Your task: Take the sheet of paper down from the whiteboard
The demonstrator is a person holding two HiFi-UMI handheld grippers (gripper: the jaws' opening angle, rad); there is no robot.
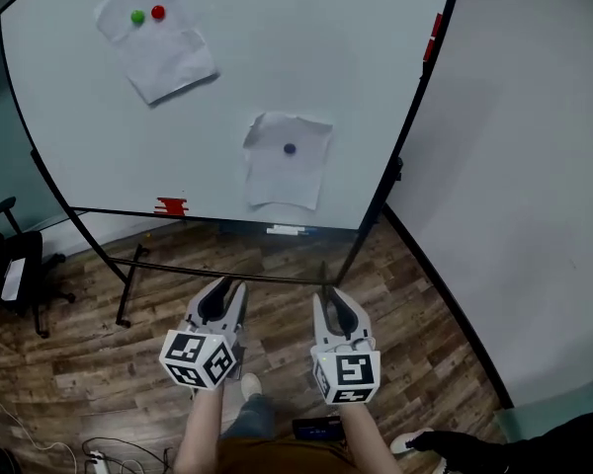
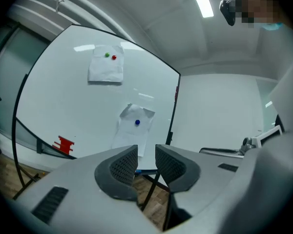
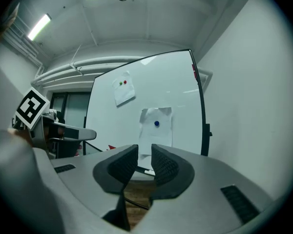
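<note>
Both pairs of jaws stand a little apart with nothing between them. The left gripper (image 1: 224,286) and right gripper (image 1: 333,294) are side by side, well short of the whiteboard (image 1: 306,47). A sheet of paper (image 1: 282,181) hangs low on the board under a blue magnet (image 1: 290,148), and a second sheet (image 1: 163,52) is at the upper left.

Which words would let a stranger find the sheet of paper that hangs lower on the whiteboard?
Look at the large white whiteboard in its black frame. Two crumpled white sheets of paper hang on it; take the lower sheet, near the board's bottom edge. One round blue magnet holds it, while the upper sheet carries a green magnet and a red magnet.
</note>
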